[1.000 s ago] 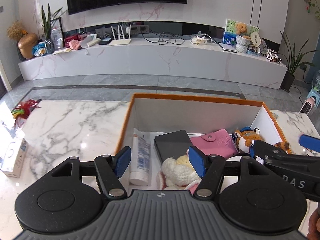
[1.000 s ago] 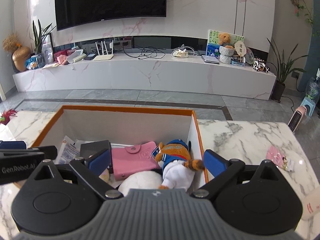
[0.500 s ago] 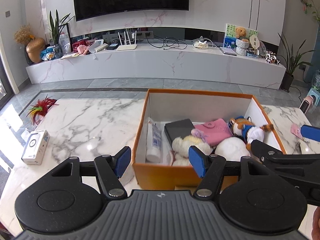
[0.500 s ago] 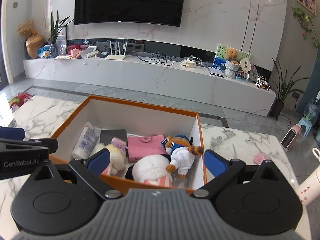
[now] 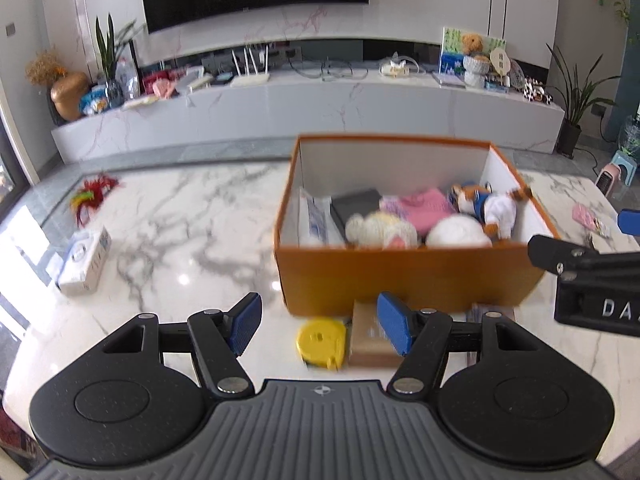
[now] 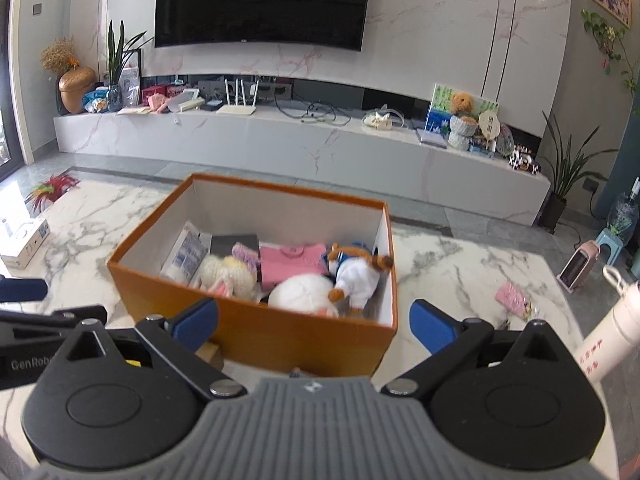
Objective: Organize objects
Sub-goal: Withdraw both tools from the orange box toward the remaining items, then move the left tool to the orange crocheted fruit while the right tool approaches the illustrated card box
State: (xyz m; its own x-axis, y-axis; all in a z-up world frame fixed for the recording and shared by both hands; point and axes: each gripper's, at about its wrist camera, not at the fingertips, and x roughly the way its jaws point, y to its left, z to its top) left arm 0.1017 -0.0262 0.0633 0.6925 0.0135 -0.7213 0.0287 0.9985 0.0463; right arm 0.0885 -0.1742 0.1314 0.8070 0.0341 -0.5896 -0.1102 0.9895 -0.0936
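Observation:
An orange box point(image 5: 404, 276) point(image 6: 296, 334) stands on the marble table, holding a tube, a dark case, a pink wallet point(image 6: 292, 260), a cream knitted toy point(image 5: 378, 228), a white ball point(image 6: 302, 296) and a plush in blue and white point(image 6: 356, 272). My left gripper point(image 5: 320, 326) is open, hovering in front of the box over a yellow tape measure point(image 5: 322, 342) and a brown block point(image 5: 370, 336). My right gripper point(image 6: 314, 320) is open too, its blue pads either side of the box's near right corner, with nothing between them.
A white carton point(image 5: 82, 260) lies at the table's left, feathers point(image 5: 94, 194) beyond it. A pink packet point(image 6: 512, 296) and a white bottle point(image 6: 612, 332) are to the right of the box. Behind stands a low TV bench with clutter.
Both grippers have pulled back from over the box, which now shows whole and farther away. The tape measure and brown block have come into view in front of it.

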